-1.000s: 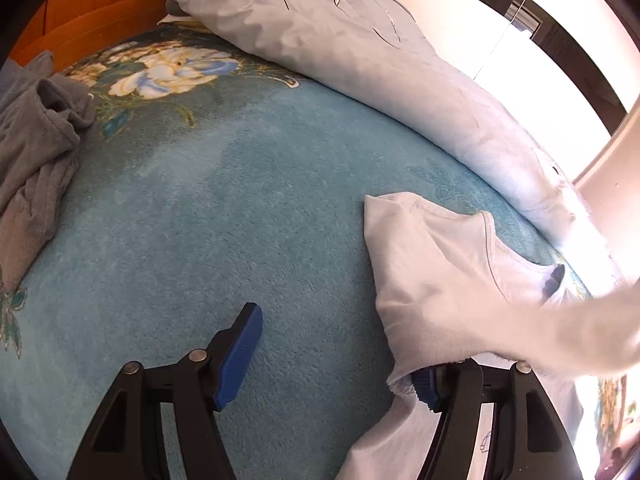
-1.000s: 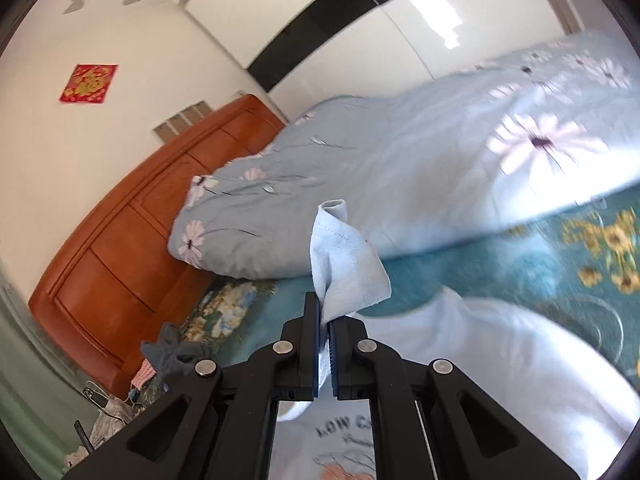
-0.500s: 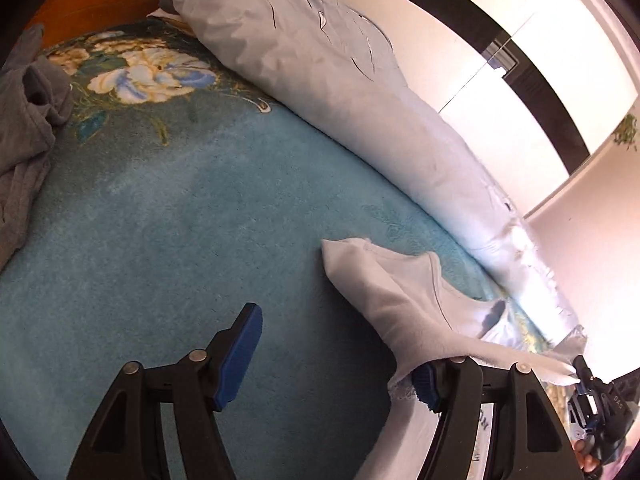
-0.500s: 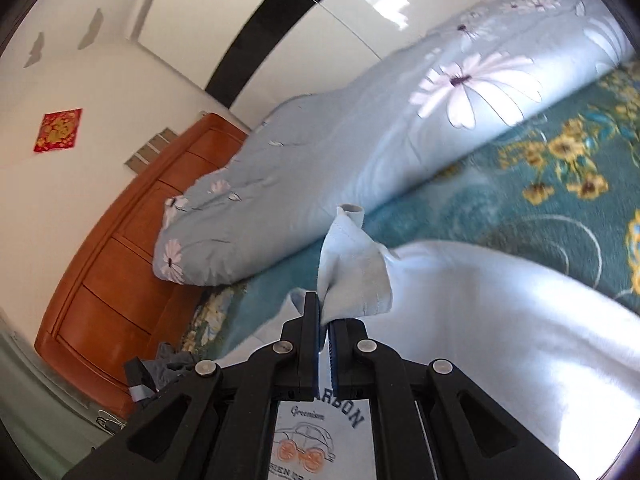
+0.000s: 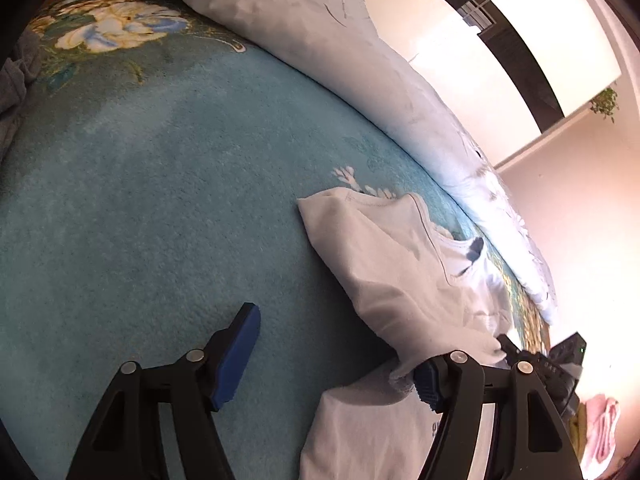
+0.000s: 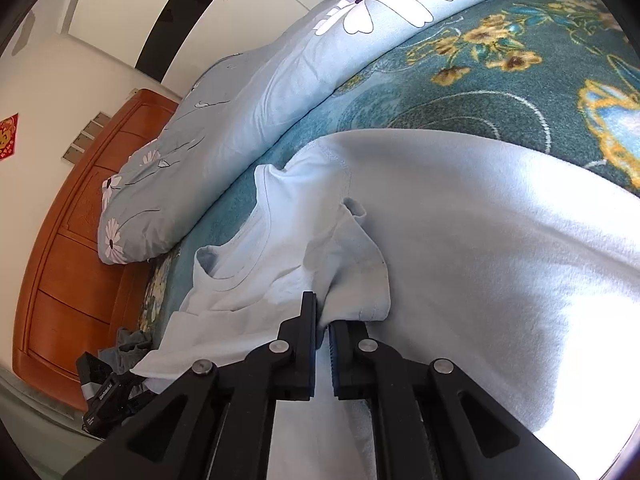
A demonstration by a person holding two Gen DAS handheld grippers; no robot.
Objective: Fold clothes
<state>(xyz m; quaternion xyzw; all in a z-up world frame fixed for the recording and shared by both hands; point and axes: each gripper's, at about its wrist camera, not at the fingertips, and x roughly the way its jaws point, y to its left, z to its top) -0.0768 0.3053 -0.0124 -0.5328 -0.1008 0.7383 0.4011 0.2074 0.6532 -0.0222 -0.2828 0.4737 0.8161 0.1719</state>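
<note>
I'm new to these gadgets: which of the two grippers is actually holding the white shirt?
The right gripper: its jaws pinch a fold of the white shirt. The left gripper stands wide open, the shirt merely draped over one finger.

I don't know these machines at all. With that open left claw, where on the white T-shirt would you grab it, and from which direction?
Probably the sleeve edge of the white T-shirt lying against the open left gripper. That hem rests by its right finger, so a short sideways shift and closing would pinch it. The right gripper already clamps the other sleeve, bunched upward.
</note>
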